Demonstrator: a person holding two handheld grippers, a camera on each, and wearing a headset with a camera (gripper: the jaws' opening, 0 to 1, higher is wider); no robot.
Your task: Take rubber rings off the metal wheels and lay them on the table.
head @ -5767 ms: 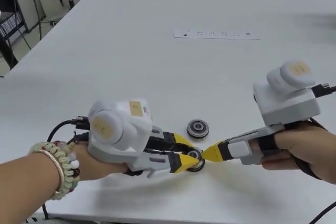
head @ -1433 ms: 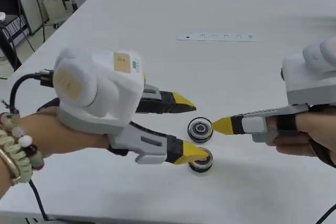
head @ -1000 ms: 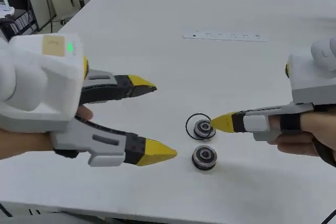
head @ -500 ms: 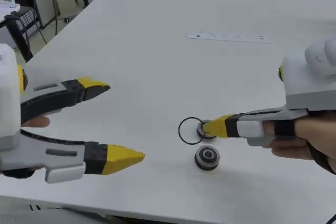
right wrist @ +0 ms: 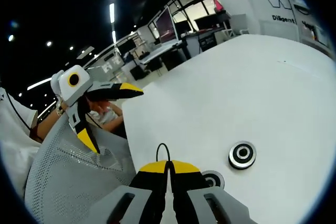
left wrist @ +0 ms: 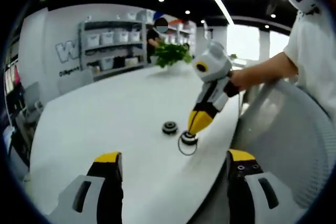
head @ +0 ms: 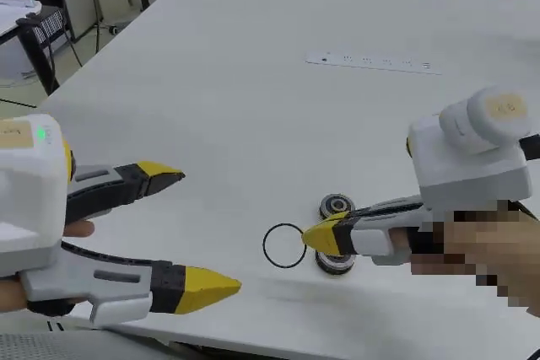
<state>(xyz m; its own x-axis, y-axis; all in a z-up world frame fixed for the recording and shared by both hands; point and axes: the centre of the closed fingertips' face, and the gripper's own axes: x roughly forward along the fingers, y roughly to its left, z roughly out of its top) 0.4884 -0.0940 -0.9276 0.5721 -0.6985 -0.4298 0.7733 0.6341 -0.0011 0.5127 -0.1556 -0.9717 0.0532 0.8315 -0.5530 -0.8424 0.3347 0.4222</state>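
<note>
Two wheels on white table; right fingers pinch rubber ring, left fingers wide.

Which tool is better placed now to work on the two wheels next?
Right. The right tool, shut, has its tip beside both wheels and the ring; the left tool is open, off to the side.

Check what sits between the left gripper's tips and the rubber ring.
Nothing: in the head view, only bare white table separates the open left gripper from the rubber ring.
</note>
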